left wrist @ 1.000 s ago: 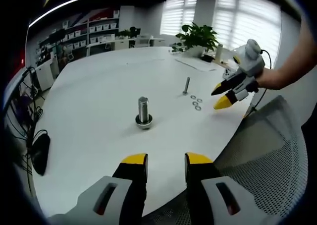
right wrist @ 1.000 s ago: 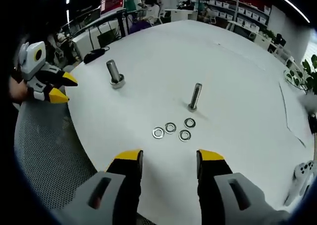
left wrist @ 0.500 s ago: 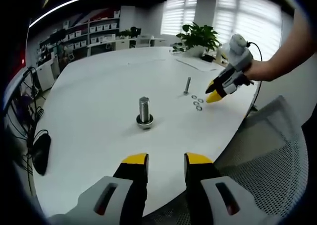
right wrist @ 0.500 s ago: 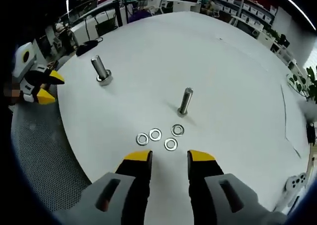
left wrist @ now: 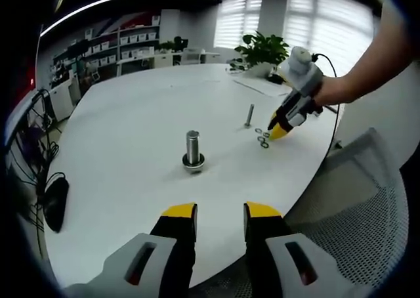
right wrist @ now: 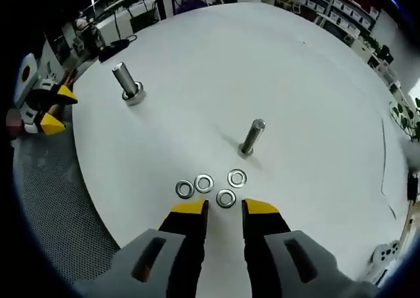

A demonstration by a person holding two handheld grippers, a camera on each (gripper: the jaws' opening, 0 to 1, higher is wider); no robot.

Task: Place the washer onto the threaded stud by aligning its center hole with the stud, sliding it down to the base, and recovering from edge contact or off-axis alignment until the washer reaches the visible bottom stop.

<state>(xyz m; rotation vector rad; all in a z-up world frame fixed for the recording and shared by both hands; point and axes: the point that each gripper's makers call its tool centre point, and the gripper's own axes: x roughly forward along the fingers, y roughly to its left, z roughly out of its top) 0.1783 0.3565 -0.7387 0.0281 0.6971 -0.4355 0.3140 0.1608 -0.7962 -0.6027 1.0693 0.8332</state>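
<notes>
Four washers (right wrist: 211, 188) lie near the tabletop (right wrist: 197, 81) edge, just before the right gripper (right wrist: 225, 207), jaws slightly parted, empty. Threaded stud (right wrist: 251, 138) stands beyond. Left gripper (left wrist: 212, 211) hovers apart, jaws part-open, empty.

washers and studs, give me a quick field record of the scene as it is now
washers: four washers flat on the white table, loose cluster
thin stud: upright, bare, just beyond the washers
thick stud: upright, apart, nearer the left gripper
right gripper: open, narrow gap, tips at the cluster, holding nothing
left gripper: open, empty, at the table edge
</notes>
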